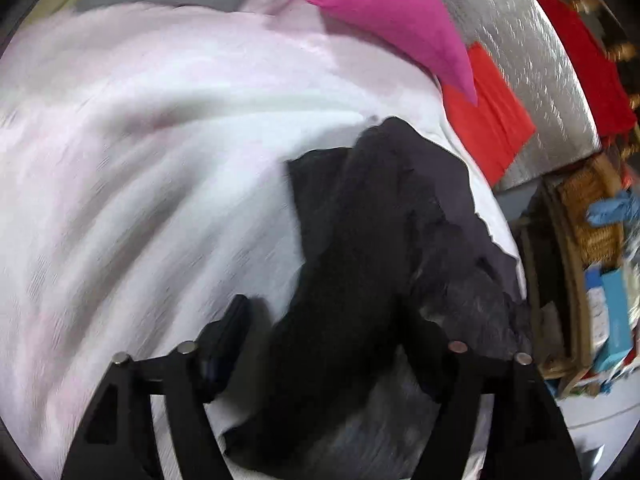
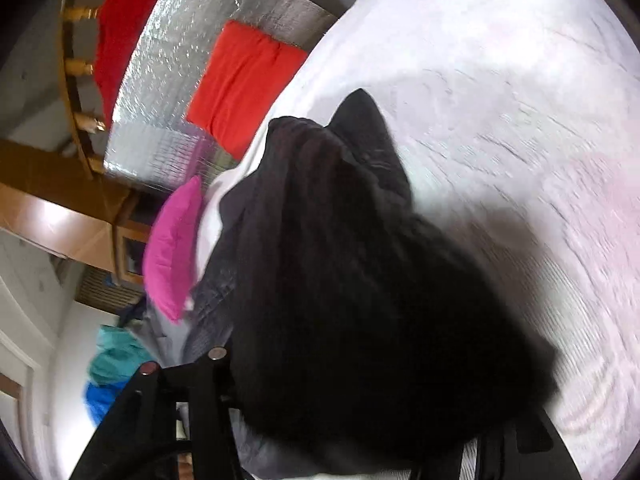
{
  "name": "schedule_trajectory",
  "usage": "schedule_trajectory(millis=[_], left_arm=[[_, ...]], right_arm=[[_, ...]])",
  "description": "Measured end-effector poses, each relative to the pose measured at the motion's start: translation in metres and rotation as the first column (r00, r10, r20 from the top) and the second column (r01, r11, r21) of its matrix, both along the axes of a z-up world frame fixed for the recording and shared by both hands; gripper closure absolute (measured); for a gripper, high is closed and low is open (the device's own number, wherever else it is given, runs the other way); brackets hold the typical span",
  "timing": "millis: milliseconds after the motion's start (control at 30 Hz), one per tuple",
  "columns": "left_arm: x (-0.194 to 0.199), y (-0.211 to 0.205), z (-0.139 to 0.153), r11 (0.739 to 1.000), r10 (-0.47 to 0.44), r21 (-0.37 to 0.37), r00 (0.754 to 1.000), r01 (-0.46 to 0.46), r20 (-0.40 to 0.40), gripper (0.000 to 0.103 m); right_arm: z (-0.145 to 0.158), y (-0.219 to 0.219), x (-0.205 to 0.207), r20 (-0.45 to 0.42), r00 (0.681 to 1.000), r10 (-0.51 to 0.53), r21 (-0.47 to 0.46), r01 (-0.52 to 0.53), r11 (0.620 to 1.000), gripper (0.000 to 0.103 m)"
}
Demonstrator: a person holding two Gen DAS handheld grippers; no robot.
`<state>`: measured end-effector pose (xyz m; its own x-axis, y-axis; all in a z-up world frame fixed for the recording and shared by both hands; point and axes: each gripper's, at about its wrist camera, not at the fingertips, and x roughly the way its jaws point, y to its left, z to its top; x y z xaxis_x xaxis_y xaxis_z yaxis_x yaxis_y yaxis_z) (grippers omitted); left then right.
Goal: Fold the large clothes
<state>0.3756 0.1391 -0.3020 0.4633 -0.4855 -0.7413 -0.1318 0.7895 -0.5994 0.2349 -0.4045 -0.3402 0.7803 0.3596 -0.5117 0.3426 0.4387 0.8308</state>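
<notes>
A black garment (image 1: 372, 240) lies bunched on the pale pink bed sheet (image 1: 140, 160). In the left wrist view it drapes over and between my left gripper's (image 1: 332, 332) fingers; the left finger (image 1: 228, 332) shows, the right one is mostly covered. The jaws stand apart with cloth between them; whether they grip it is unclear. In the right wrist view the garment (image 2: 352, 280) fills the middle and covers my right gripper (image 2: 360, 380). Only its left finger (image 2: 212, 384) shows. The sheet (image 2: 500, 100) lies beyond.
A magenta pillow (image 1: 396, 16) and an orange-red pillow (image 1: 492, 112) lie on the bed by a silver foil mat (image 1: 532, 60). A wicker basket (image 1: 592, 216) stands right of the bed. In the right wrist view, a wooden chair (image 2: 80, 92) with red cloth, and teal-blue items (image 2: 112, 364).
</notes>
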Motion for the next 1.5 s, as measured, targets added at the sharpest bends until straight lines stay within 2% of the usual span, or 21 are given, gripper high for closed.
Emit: schedule_trajectory(millis=[167, 200, 233, 267, 300, 400, 467, 567, 600, 667, 700, 733, 767, 833, 900, 1000, 1067, 1200, 1267, 1367, 1500], left_arm=[[-0.023, 0.01, -0.016, 0.986, 0.053, -0.158, 0.998, -0.058, -0.041, 0.027], [-0.023, 0.008, -0.018, 0.987, 0.054, -0.152, 0.998, -0.06, -0.042, 0.028], [-0.019, 0.002, -0.015, 0.99, 0.056, -0.129, 0.998, -0.059, -0.024, 0.029], [-0.014, -0.003, -0.012, 0.991, 0.051, -0.122, 0.999, -0.052, -0.008, 0.038], [-0.007, -0.009, -0.007, 0.993, 0.034, -0.117, 0.999, -0.033, 0.008, 0.059], [0.007, -0.017, 0.006, 0.999, 0.011, -0.039, 1.0, -0.01, 0.02, 0.073], [0.013, -0.024, 0.021, 1.0, -0.013, 0.024, 0.998, 0.012, 0.065, 0.074], [0.009, -0.031, 0.017, 0.989, -0.059, 0.141, 0.995, 0.047, 0.081, 0.073], [0.008, -0.029, 0.009, 0.985, -0.065, 0.166, 0.996, 0.054, 0.064, 0.066], [0.003, -0.028, 0.003, 0.977, -0.06, 0.209, 0.997, 0.049, 0.044, 0.051], [0.0, -0.029, 0.006, 0.971, -0.061, 0.232, 0.997, 0.049, 0.046, 0.049], [-0.005, -0.031, 0.012, 0.964, -0.076, 0.258, 0.996, 0.06, 0.051, 0.048], [-0.011, -0.034, 0.021, 0.949, -0.101, 0.303, 0.994, 0.082, 0.046, 0.044], [-0.023, -0.04, 0.037, 0.921, -0.118, 0.38, 0.991, 0.088, 0.056, 0.041], [-0.048, -0.042, 0.064, 0.881, -0.123, 0.471, 0.981, 0.039, 0.149, 0.033], [-0.094, -0.047, 0.11, 0.823, -0.148, 0.565, 0.94, -0.056, 0.309, 0.026], [-0.117, -0.049, 0.135, 0.802, -0.164, 0.589, 0.911, -0.1, 0.378, 0.022], [-0.156, -0.063, 0.18, 0.771, -0.184, 0.616, 0.87, -0.16, 0.457, 0.017], [-0.179, -0.069, 0.198, 0.741, -0.192, 0.639, 0.846, -0.207, 0.497, 0.016], [-0.203, -0.075, 0.216, 0.706, -0.21, 0.664, 0.823, -0.246, 0.527, 0.009], [-0.239, -0.075, 0.238, 0.715, -0.212, 0.648, 0.801, -0.263, 0.559, 0.006]], right_arm=[[-0.001, -0.015, -0.014, 0.025, 0.997, -0.073, 0.084, 0.07, 0.994, 0.036], [-0.003, -0.015, -0.013, 0.021, 0.995, -0.093, 0.096, 0.091, 0.991, 0.036], [-0.004, -0.012, -0.012, 0.017, 0.995, -0.096, 0.087, 0.094, 0.992, 0.045], [0.0, -0.007, -0.007, -0.001, 0.996, -0.089, 0.051, 0.089, 0.995, 0.058], [0.008, -0.002, -0.002, -0.022, 0.996, -0.084, -0.015, 0.084, 0.996, 0.059], [0.032, 0.003, -0.002, 0.021, 0.997, -0.077, -0.083, 0.079, 0.993, 0.064], [0.05, 0.01, 0.001, 0.063, 0.995, -0.072, -0.118, 0.079, 0.99, 0.064], [0.049, 0.021, 0.003, 0.04, 0.997, -0.059, -0.192, 0.065, 0.979, 0.064], [0.037, 0.023, 0.004, -0.009, 0.998, -0.06, -0.193, 0.058, 0.98, 0.062], [0.017, 0.024, 0.004, -0.091, 0.995, -0.043, -0.189, 0.026, 0.982, 0.053], [0.015, 0.022, 0.0, -0.085, 0.995, -0.044, -0.176, 0.029, 0.984, 0.05], [0.017, 0.02, -0.003, -0.085, 0.995, -0.045, -0.164, 0.03, 0.986, 0.039], [0.02, 0.019, -0.006, -0.11, 0.993, -0.042, -0.151, 0.025, 0.988, 0.034], [0.03, 0.019, -0.012, -0.128, 0.991, -0.039, -0.156, 0.018, 0.988, 0.034], [0.046, 0.019, -0.028, -0.151, 0.988, -0.027, -0.233, -0.009, 0.972, 0.034], [0.073, 0.028, -0.06, -0.146, 0.989, -0.009, -0.395, -0.05, 0.917, 0.032], [0.095, 0.04, -0.086, -0.12, 0.993, 0.003, -0.513, -0.064, 0.856, 0.03], [0.14, 0.068, -0.131, -0.05, 0.998, 0.042, -0.672, -0.065, 0.738, 0.029], [0.165, 0.086, -0.15, 0.001, 0.997, 0.074, -0.735, -0.05, 0.676, 0.025], [0.197, 0.108, -0.178, 0.075, 0.991, 0.108, -0.789, -0.007, 0.615, 0.02], [0.234, 0.13, -0.208, 0.165, 0.98, 0.114, -0.816, 0.071, 0.573, 0.018]])
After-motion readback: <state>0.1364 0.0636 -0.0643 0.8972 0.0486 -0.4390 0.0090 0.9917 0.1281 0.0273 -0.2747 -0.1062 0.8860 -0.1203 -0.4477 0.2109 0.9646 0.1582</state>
